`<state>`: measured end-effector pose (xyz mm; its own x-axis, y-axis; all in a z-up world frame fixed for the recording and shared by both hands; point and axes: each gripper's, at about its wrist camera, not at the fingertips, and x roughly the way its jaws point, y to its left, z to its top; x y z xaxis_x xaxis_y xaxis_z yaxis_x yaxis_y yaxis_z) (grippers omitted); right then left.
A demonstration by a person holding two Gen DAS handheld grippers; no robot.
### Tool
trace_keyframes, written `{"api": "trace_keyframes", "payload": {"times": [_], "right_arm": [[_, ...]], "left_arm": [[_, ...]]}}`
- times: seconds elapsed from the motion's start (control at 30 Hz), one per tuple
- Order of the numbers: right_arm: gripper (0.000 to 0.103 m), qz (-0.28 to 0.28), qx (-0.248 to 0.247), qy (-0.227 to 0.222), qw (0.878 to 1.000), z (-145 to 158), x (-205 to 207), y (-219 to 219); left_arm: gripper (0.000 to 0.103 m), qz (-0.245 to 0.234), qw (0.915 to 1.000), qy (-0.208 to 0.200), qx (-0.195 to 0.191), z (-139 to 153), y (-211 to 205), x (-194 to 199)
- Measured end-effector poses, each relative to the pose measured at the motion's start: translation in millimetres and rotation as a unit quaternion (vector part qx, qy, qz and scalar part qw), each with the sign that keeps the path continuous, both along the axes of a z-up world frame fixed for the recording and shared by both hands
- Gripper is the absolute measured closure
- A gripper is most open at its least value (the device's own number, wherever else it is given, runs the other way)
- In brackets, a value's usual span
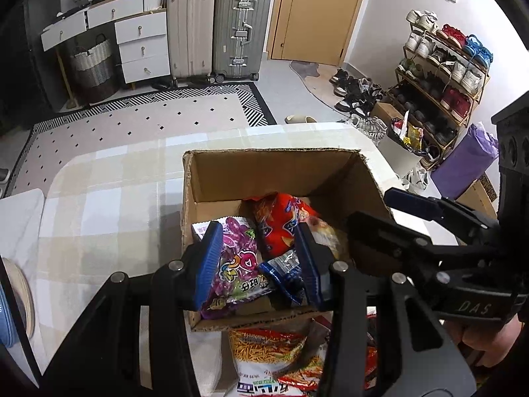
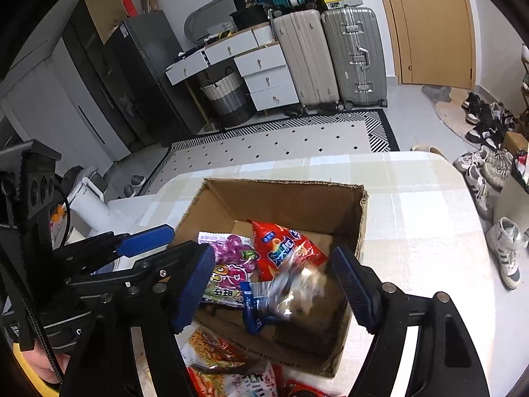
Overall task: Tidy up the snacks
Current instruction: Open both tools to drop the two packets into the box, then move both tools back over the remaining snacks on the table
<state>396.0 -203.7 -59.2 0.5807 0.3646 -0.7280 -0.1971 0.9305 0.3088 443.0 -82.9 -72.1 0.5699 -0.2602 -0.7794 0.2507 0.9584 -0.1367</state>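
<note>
Blue-padded jaws of the right gripper (image 2: pixel 271 284) stand wide apart over the open cardboard box (image 2: pixel 284 195), and a clear packet of pale snacks (image 2: pixel 297 292), blurred, lies between them but clear of both pads; it looks let go, dropping into the box. Inside the box sit a purple candy bag (image 2: pixel 231 264), a red chip bag (image 2: pixel 281 251) beyond it against the far wall, and a small blue packet (image 2: pixel 256 311) towards the near wall. The left gripper (image 1: pixel 258 264) hangs over the box's near left part with its jaws partly apart; the purple bag shows between them, but whether the pads press on it I cannot tell. More snacks, among them an orange-and-white noodle-snack bag (image 1: pixel 267 354), lie on the bench (image 1: pixel 99 205) just outside the box's near wall.

My reading: this is the drop-in step for one packet. Next, the right gripper should draw back from the box towards the near pile, jaws kept apart, and close on another bag there.
</note>
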Motion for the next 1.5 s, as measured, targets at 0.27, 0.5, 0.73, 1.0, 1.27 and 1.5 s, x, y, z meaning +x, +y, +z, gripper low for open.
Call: {"api": "trace_keyframes", "payload": {"times": [0.27, 0.5, 0.73, 1.0, 1.27, 1.5], "right_arm": [[0.027, 0.004, 0.014, -0.029, 0.999, 34.1, -38.0, -2.2], [0.023, 0.008, 0.033, -0.067, 0.997, 72.8, -97.3, -6.1], [0.019, 0.018, 0.043, -0.119, 0.992, 116.2, -167.0, -8.3], [0.008, 0.021, 0.023, -0.210, 0.977, 144.8, -264.2, -2.1], [0.003, 0.019, 0.034, -0.275, 0.961, 132.0, -353.3, -6.0], [0.001, 0.011, -0.019, -0.305, 0.952, 102.8, -399.3, 2.3]], "left_arm": [[0.059, -0.002, 0.9998, -0.018, -0.005, 27.7, 5.9, -37.8], [0.048, -0.002, 0.9989, -0.044, -0.017, 66.5, 12.8, -96.2], [0.034, -0.005, 0.9961, -0.084, -0.027, 109.9, 16.5, -166.1], [0.022, 0.008, 0.9891, -0.138, -0.051, 151.7, 31.5, -260.0], [0.005, 0.038, 0.9789, -0.183, -0.083, 157.7, 57.8, -358.8], [0.000, 0.064, 0.9682, -0.227, -0.085, 139.7, 81.8, -425.9]]}}
